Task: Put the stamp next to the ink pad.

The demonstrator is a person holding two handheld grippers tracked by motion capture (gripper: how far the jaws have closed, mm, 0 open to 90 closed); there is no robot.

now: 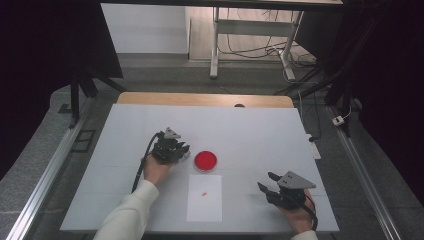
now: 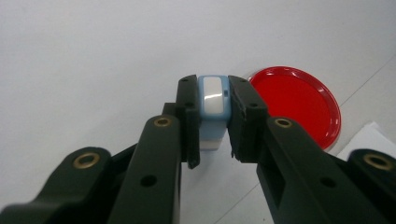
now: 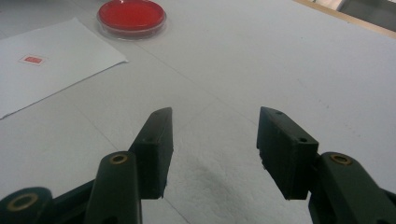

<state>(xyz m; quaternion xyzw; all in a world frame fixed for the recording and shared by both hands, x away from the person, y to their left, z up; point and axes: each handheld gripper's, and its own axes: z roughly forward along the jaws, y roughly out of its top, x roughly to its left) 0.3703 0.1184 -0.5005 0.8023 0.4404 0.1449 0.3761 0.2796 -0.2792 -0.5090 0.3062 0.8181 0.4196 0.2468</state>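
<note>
My left gripper [image 2: 214, 95] is shut on a small light-blue block with a white face [image 2: 213, 105], clamped between both pads just above the white table. In the high view this left gripper [image 1: 181, 148] sits just left of a round red dish [image 1: 205, 160]. The red dish [image 2: 299, 102] lies to the right of the held block in the left gripper view. My right gripper [image 1: 266, 181] rests at the front right of the table. Its jaws [image 3: 214, 128] stand apart with only bare table between them. The red dish [image 3: 131, 16] lies far off at the upper left of that view.
A white paper sheet [image 1: 205, 198] with a small red mark [image 1: 204, 193] lies in front of the dish; the paper sheet [image 3: 51, 58] and its red mark [image 3: 32, 59] sit at the left in the right gripper view. The white table cover [image 1: 250, 130] ends at a wooden edge [image 1: 205, 99] at the back.
</note>
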